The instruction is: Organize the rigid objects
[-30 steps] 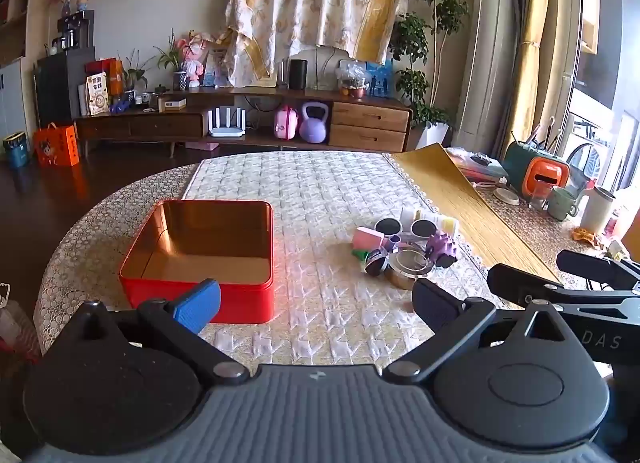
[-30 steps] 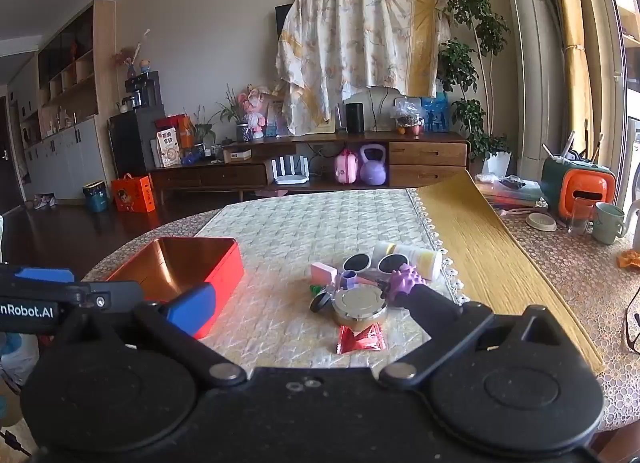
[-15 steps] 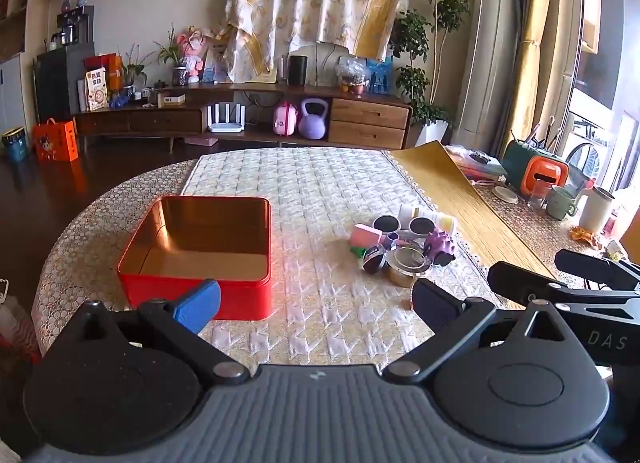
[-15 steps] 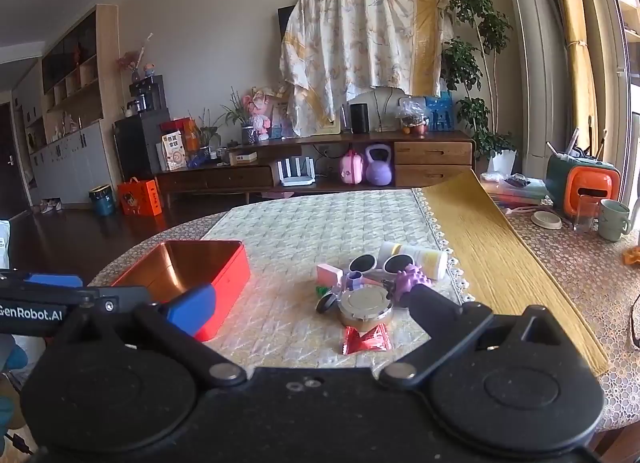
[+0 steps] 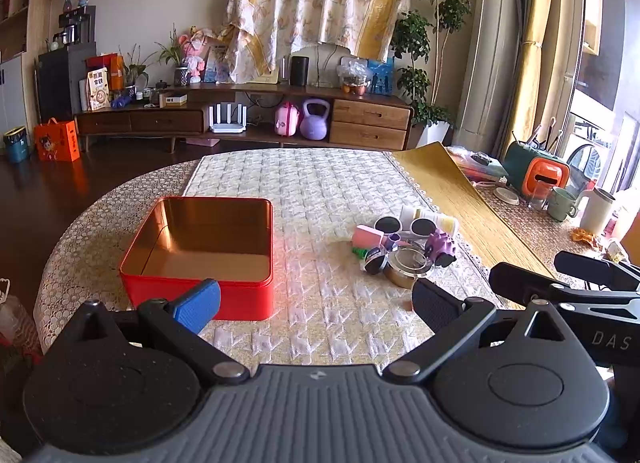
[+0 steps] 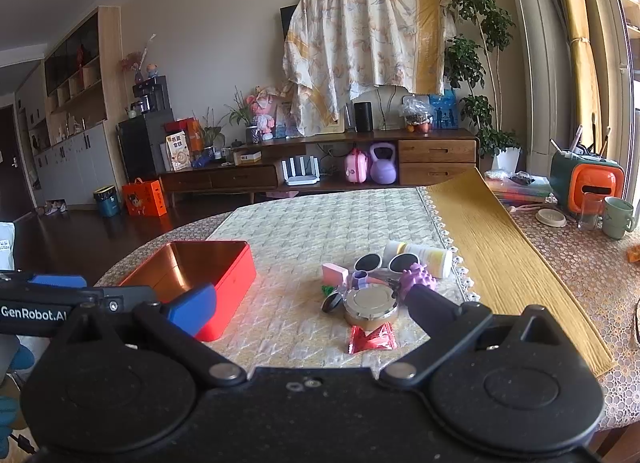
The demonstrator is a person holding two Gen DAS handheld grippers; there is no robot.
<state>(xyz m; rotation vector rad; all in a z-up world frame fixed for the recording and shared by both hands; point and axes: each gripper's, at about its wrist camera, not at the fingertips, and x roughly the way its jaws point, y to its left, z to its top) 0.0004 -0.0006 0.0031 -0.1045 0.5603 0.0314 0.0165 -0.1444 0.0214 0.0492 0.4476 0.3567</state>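
Left wrist view: left hand-held gripper (image 5: 316, 305) spread wide, holding nothing; red tin (image 5: 200, 255) at 11 o'clock. Right hand-held gripper (image 6: 308, 309) likewise spread, unloaded; round tin (image 6: 370, 305) at 1 o'clock.

I am in a home living room: a wooden sideboard (image 6: 320, 167), potted tree (image 6: 480, 63), kettlebell (image 6: 383, 169) and curtains (image 5: 536, 43) surround my bench (image 5: 312, 191).

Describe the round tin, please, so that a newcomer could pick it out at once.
On the quilted cloth, right of the red box, lies a small pile of things. At its near edge sits the round tin, just behind a red packet. It is the only flat metal disc there, silver-lidded with a gold side.
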